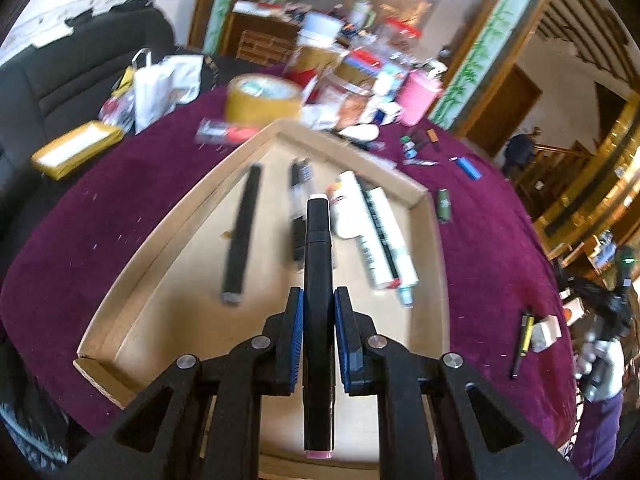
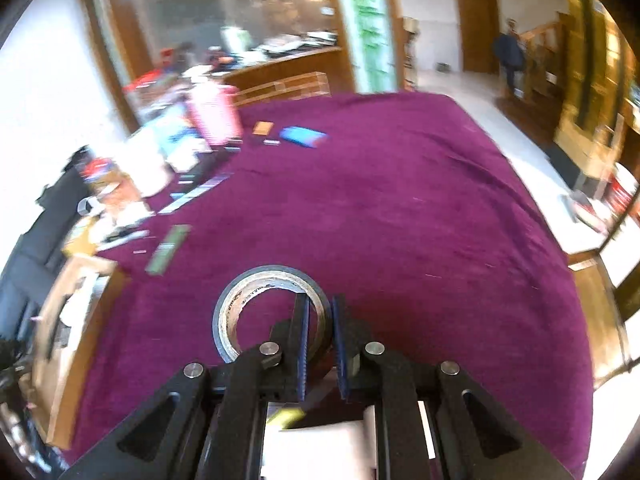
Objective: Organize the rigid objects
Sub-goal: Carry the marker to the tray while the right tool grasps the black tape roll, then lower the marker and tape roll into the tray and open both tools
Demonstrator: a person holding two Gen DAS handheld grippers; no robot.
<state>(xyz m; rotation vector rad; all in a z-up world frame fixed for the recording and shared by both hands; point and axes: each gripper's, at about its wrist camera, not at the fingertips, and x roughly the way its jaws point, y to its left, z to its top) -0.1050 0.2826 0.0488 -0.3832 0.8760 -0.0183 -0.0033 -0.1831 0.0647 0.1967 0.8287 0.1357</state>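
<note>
My left gripper [image 1: 318, 300] is shut on a black marker [image 1: 318, 248] with pink end caps and holds it lengthwise above a shallow cardboard tray [image 1: 416, 194]. In the tray lie a long black stick [image 1: 244, 236], a black pen-like item [image 1: 300, 200], and white tubes [image 1: 384, 236]. My right gripper [image 2: 319, 308] is shut on the wall of a dark tape roll [image 2: 256, 284], one finger inside the ring and one outside, over the purple tablecloth [image 2: 400, 208].
A brown tape roll [image 1: 262, 98], a white bag [image 1: 150, 88] and cluttered boxes stand beyond the tray. A green lighter [image 1: 443, 205], a blue lighter [image 1: 470, 168] and pens [image 1: 524, 340] lie on the cloth to the right. A green stick [image 2: 168, 248] lies left of the right gripper.
</note>
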